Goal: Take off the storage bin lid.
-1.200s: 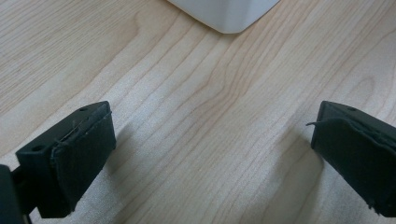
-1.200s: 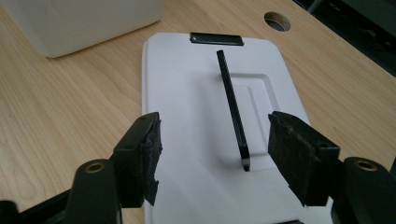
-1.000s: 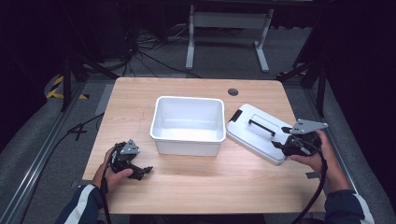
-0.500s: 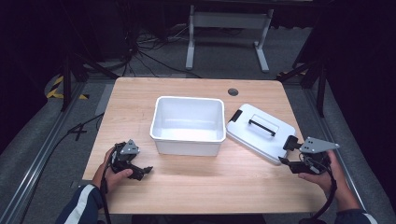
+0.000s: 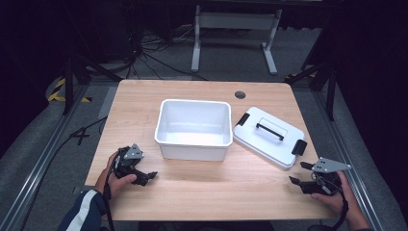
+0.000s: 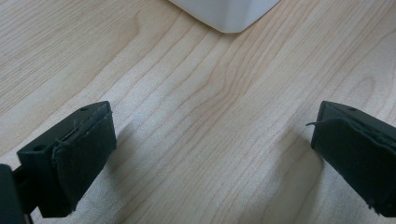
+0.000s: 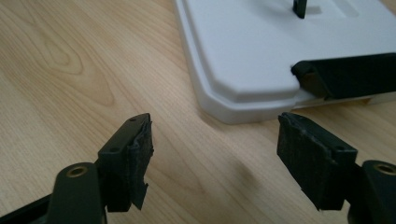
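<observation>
Lid (image 5: 269,137) lies flat on the worktop (image 5: 202,192), touching the white bin (image 5: 193,128) on its right. Right tongs (image 5: 299,173) sit just off the lid's near corner, jaws spread with nothing between them; they have just been opening. A second ago they were on the lid's edge, since pulled back toward the person. Left tongs (image 5: 150,174) spread over bare wood near the bin, unmoved.
</observation>
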`<state>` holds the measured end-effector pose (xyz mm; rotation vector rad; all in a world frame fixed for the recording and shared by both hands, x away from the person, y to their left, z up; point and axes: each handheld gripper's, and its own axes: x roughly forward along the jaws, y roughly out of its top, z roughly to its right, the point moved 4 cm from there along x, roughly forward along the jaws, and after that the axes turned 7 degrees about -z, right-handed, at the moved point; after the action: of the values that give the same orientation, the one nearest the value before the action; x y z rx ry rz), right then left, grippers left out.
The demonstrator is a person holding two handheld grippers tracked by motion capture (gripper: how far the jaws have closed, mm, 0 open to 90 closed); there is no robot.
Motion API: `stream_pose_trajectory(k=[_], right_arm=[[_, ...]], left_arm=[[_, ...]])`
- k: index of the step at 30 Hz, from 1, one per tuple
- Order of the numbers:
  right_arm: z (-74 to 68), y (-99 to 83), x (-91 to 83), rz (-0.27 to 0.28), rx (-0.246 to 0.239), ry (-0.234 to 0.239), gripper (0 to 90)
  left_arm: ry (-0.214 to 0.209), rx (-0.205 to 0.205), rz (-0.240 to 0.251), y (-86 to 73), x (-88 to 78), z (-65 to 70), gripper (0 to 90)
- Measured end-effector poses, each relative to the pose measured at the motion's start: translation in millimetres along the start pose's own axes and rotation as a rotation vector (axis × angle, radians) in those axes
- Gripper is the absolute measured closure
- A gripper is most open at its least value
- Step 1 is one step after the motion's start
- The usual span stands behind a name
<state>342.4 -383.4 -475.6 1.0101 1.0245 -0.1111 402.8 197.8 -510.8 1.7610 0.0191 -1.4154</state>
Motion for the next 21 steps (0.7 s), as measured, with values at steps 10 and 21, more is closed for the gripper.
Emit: stream_pose_trajectory(k=[10,21], right_arm=[[-1.3,-13.8,13.1,-0.001,0.092,0.054,19.4],[-1.2,-13.9,13.5,-0.004,0.1,0.046,17.7]], left_arm=[[0.004,-0.015,0.008,-0.7,0.2,0.8,0.4],[0.004,-0.011,0.003,-1.2,-0.4,0.7,0.5]])
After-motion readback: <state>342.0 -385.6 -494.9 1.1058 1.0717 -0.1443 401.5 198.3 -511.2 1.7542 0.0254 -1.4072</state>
